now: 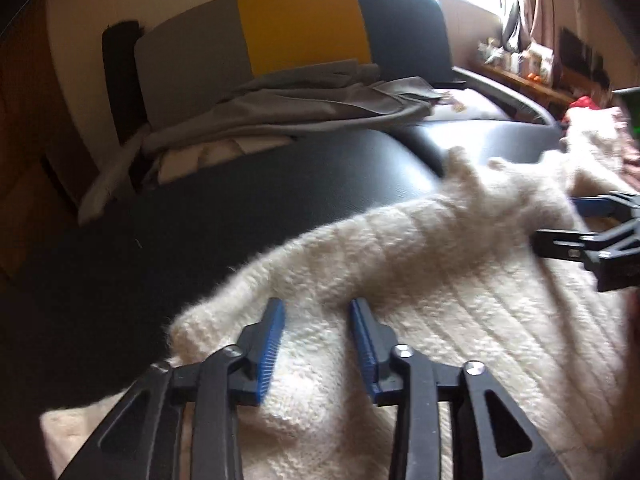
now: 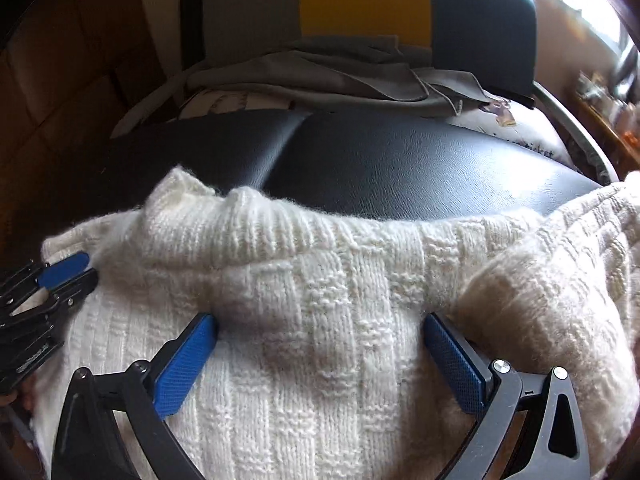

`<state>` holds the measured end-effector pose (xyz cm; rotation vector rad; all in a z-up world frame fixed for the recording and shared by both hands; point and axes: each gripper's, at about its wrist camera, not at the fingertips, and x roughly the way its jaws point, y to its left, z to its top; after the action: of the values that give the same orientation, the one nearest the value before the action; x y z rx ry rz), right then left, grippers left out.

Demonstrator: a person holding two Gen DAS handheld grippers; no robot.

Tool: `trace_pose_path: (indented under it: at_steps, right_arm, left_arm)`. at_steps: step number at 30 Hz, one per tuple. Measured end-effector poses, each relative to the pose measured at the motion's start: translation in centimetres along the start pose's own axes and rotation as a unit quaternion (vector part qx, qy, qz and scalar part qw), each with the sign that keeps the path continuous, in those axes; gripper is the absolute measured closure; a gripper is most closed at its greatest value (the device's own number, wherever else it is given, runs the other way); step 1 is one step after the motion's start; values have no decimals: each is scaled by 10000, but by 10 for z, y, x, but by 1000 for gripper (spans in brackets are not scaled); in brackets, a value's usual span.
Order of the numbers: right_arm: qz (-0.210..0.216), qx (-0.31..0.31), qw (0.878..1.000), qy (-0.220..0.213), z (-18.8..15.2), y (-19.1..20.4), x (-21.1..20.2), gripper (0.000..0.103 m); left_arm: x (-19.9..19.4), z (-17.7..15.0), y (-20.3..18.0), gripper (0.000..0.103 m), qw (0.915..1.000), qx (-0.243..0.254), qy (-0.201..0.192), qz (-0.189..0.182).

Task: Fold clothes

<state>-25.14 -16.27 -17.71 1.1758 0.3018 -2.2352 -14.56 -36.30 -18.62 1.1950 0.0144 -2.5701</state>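
Right wrist view: cream ribbed-knit wool sweater (image 2: 320,300) spread on the black padded leather seat (image 2: 400,160).
Right tongs (image 2: 320,330) released, spread wide over the knit; left tongs (image 1: 316,312), at 9 o'clock, released, gripping nothing.

We've got the right tool (image 2: 320,328) hanging over a cream knit sweater (image 2: 320,280), blue pads spread wide with the knit bunched up between them, nothing pinched as far as we can see. At 9 o'clock the left tool (image 2: 80,268) pokes in at the sweater's edge. The sweater sits on a black leather seat (image 2: 380,160), and up at 12 o'clock there's a pile of grey cloth (image 2: 320,72).
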Motion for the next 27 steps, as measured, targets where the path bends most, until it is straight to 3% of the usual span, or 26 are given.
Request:
trace_pose_path:
  at_steps: [7, 14, 17, 19, 25, 27]
  right_arm:
    - [-222, 1023, 9939, -361, 21, 5, 10, 0]
    - [-221, 1100, 9925, -475, 32, 5, 19, 0]
    - [-136, 1151, 9918, -533, 31, 3, 19, 0]
    - [-42, 1203, 9911, -566, 31, -1, 18, 0]
    - [169, 838, 9961, -220, 28, 0, 7, 0]
    - [358, 685, 9969, -159, 16, -2, -12, 0]
  left_arm:
    - [43, 39, 34, 55, 9996, 225, -59, 159]
    - [58, 55, 44, 52, 9998, 195, -22, 57]
    - [43, 58, 43, 57, 9998, 121, 155, 58]
    - [20, 56, 44, 57, 10000, -85, 13, 0]
    - [-79, 18, 34, 57, 9925, -772, -563, -768]
    - [-100, -6, 22, 57, 9904, -850, -530, -951]
